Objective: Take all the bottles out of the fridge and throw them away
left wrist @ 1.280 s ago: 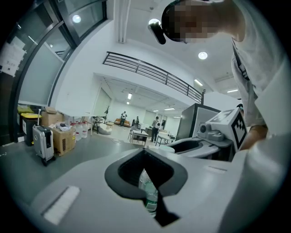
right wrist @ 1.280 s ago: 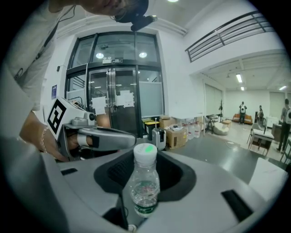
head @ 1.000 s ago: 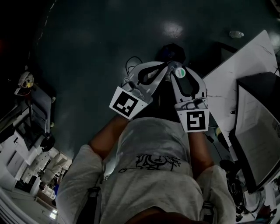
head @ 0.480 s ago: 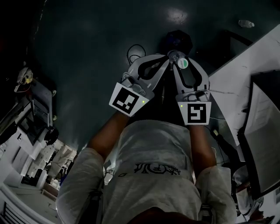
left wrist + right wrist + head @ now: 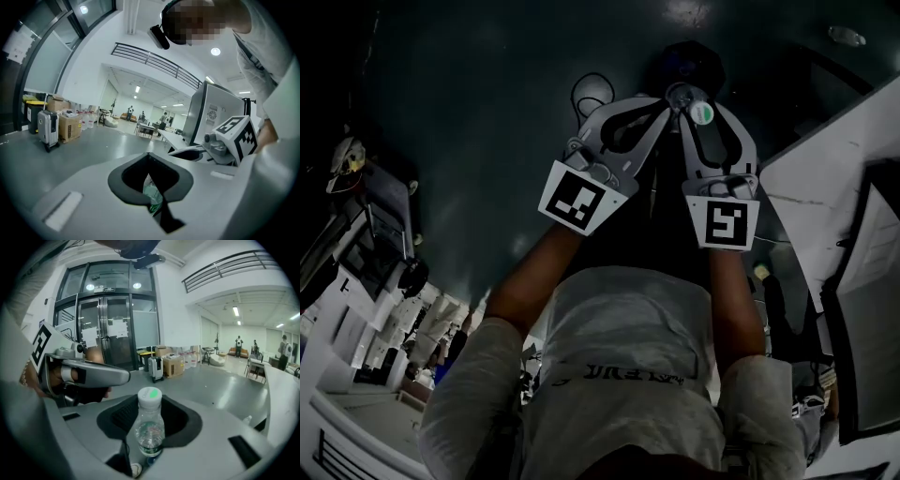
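The right gripper (image 5: 149,409) has its fingers (image 5: 220,427) wide round a small clear plastic bottle with a white cap (image 5: 149,432), over the dark floor (image 5: 487,112); the left gripper (image 5: 150,178) pinches narrowly what seems another clear bottle (image 5: 152,199). Likely light, thin-walled, slippery: hold mid-body

- the bottle (image 5: 152,199) is mostly hidden by the left gripper (image 5: 150,174);
- a dark round thing (image 5: 686,64) at 12 o'clock cannot be made out;
- people (image 5: 239,344) at 3 o'clock are shown too small.
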### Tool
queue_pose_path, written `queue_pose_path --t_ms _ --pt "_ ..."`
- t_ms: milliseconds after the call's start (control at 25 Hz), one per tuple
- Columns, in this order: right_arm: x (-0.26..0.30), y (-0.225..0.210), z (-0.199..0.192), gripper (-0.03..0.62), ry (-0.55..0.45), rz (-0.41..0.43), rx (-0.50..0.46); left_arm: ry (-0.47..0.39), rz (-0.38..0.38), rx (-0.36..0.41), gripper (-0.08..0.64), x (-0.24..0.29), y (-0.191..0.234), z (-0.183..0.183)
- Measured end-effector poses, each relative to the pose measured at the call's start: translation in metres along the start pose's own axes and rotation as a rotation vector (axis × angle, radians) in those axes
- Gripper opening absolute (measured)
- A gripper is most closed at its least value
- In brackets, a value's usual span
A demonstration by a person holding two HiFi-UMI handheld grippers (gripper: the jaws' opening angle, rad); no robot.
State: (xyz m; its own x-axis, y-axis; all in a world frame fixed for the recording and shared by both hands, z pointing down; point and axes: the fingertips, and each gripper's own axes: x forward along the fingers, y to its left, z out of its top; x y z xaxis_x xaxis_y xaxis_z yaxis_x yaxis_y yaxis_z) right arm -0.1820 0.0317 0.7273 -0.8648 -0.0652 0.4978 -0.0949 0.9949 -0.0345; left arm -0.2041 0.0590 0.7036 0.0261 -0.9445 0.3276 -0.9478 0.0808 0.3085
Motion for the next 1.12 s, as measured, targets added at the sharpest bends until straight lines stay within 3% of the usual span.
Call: queue_pose_path --t_ms 680,920,1120 --pt "0.064 -0.023 -0.092 0.153 0.076 -0.033 -0.013 0.061 0.035 -0.010 0.006 0.048 0.044 -0.088" --pt "0.069 -0.028 -0.109 0.155 0.067 -0.046 0.022 0.051 0.040 -0.022 0.006 0.058 0.048 -0.093" --pt "0.064 -0.030 -0.098 0.155 0.032 -0.050 0.010 0.044 0.039 -0.017 0.006 0.056 0.043 -0.086"
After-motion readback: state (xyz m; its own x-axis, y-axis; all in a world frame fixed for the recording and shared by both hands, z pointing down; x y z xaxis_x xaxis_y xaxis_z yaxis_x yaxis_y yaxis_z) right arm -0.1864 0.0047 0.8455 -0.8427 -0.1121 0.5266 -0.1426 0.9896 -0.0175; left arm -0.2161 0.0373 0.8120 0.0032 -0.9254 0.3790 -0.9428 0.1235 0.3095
